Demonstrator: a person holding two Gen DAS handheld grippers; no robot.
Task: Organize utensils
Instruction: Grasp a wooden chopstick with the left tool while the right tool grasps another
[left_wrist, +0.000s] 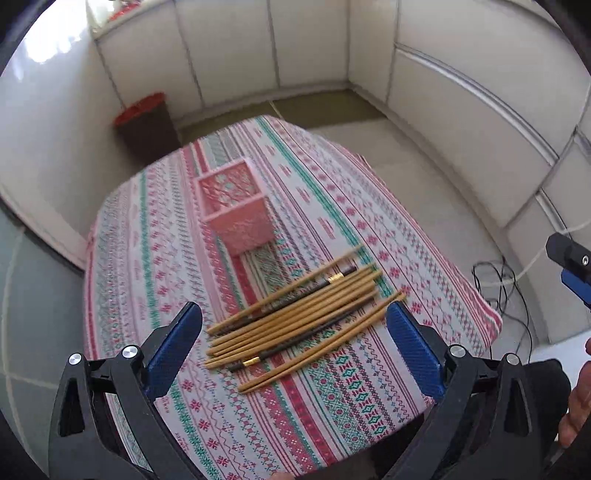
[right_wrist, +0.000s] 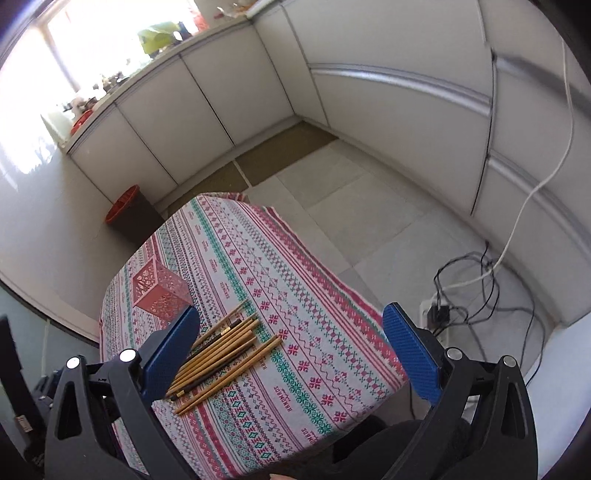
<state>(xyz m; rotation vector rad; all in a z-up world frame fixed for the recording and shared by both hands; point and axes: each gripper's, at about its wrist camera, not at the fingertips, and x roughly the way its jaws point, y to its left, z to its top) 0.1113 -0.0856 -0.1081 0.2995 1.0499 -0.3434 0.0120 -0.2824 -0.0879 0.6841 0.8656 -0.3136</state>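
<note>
Several wooden chopsticks (left_wrist: 295, 314), some dark with gold bands, lie in a loose bundle on a patterned tablecloth (left_wrist: 332, 221). A pink lattice holder (left_wrist: 236, 206) stands behind them, empty inside as far as I can see. My left gripper (left_wrist: 295, 314) is open and hovers above the bundle, its blue pads either side. In the right wrist view the chopsticks (right_wrist: 225, 354) lie by the left pad and the holder (right_wrist: 159, 291) stands behind. My right gripper (right_wrist: 291, 314) is open and empty above the table; part of it shows in the left wrist view (left_wrist: 572, 266).
The small table has edges close on all sides. A dark bin with a red rim (right_wrist: 129, 210) stands on the floor behind it. Cables and a power strip (right_wrist: 461, 295) lie on the floor at the right. White cabinets surround the area.
</note>
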